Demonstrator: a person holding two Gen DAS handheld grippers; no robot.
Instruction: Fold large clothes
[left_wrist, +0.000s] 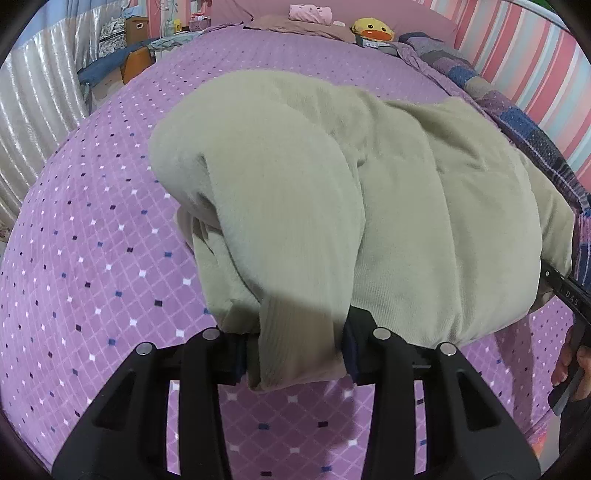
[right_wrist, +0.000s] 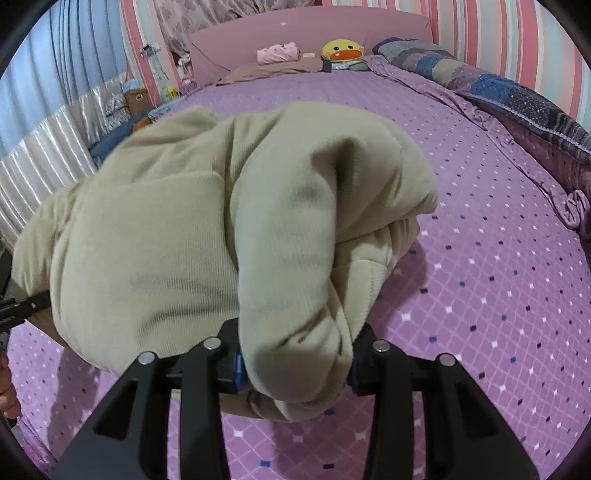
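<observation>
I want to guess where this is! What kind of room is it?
Most likely a bedroom. A big bed with a purple dotted sheet fills the view, a pink headboard stands at its far end, and a yellow duck plush toy lies beside a patchwork quilt.

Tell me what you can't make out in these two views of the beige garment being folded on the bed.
- Both views: the fingertips of the left gripper and right gripper, buried in the beige garment.
- Both views: the garment's type and underside, hidden by its own bunched folds.
- Left wrist view: the person's hand, cut off by the right edge.
</observation>
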